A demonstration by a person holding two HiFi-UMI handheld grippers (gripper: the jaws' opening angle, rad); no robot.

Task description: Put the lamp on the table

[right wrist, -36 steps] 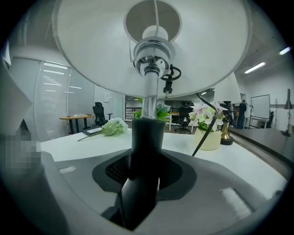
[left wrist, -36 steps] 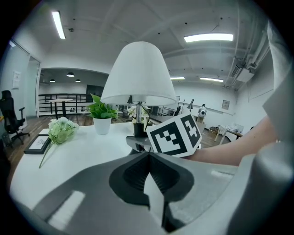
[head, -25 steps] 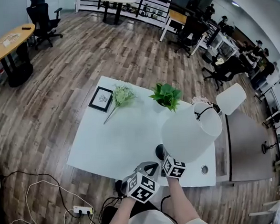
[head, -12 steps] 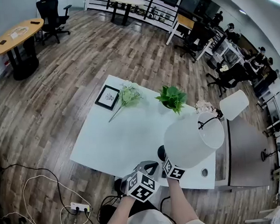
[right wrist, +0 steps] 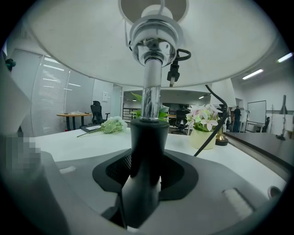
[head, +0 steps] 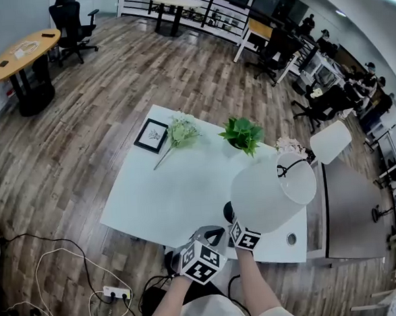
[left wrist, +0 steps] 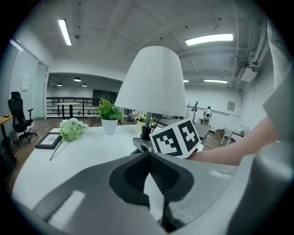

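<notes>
A lamp with a white shade (head: 271, 191) stands upright over the near right part of the white table (head: 167, 196), its dark round base (head: 227, 213) by the near edge. My right gripper (head: 240, 233) is shut on the lamp's black stem (right wrist: 144, 147), just below the chrome tube (right wrist: 150, 98); whether the base touches the table I cannot tell. My left gripper (head: 207, 244) hangs beside it at the table's near edge. In the left gripper view my left gripper (left wrist: 151, 170) has its jaws together with nothing in them, and the lamp shade (left wrist: 151, 82) rises ahead of it.
At the table's far side lie a framed picture (head: 151, 135), a bunch of pale flowers (head: 181, 131), a green potted plant (head: 242, 135) and a small pot of pink flowers (head: 288, 145). A second white lamp (head: 330, 141) stands on the grey table (head: 347, 204) to the right. Cables (head: 72, 291) lie on the floor.
The lamp and both grippers stay almost where they were. Only the head view has shifted a little.
</notes>
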